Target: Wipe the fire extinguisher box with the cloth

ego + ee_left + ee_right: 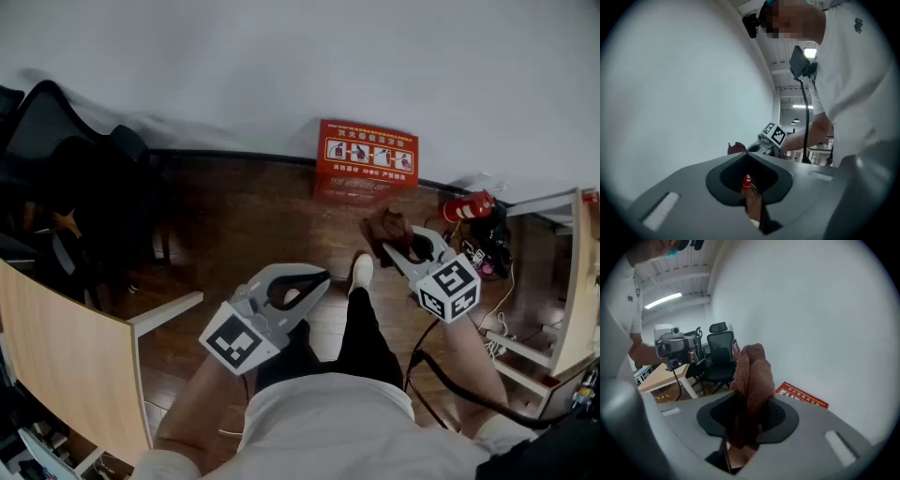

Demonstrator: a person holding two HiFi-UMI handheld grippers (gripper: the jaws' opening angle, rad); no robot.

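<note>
Dark wood floor runs up to a plain white wall, and the fire extinguisher box (pixel 366 161) stands at the floor's far edge, against that wall. It is red, with a white strip of four small pictograms and lines of white characters across its face; the print is too small to read. Each of the two grippers carries one cube with black-and-white square markers.

The right gripper (pixel 392 246) hangs above the floor just in front of the box, apart from it. Its fingers (pixel 811 437) pinch one brown, waffle-textured cloth (pixel 752 376), which bunches up above them. The left gripper (pixel 322 277) is lower and to the left, its fingers (pixel 693 197) pressed together at the tips with nothing between them.

One red fire extinguisher (pixel 467 206) lies on the floor near the right end of the wall, beside what may be a tangle of dark gear and cables. One white shoe (pixel 360 273) shows between the grippers. A black office chair (pixel 56 141) sits at the floor's far left corner. Two pale wooden benches flank the person, one on the left (pixel 66 356) and one on the right (pixel 574 281).
</note>
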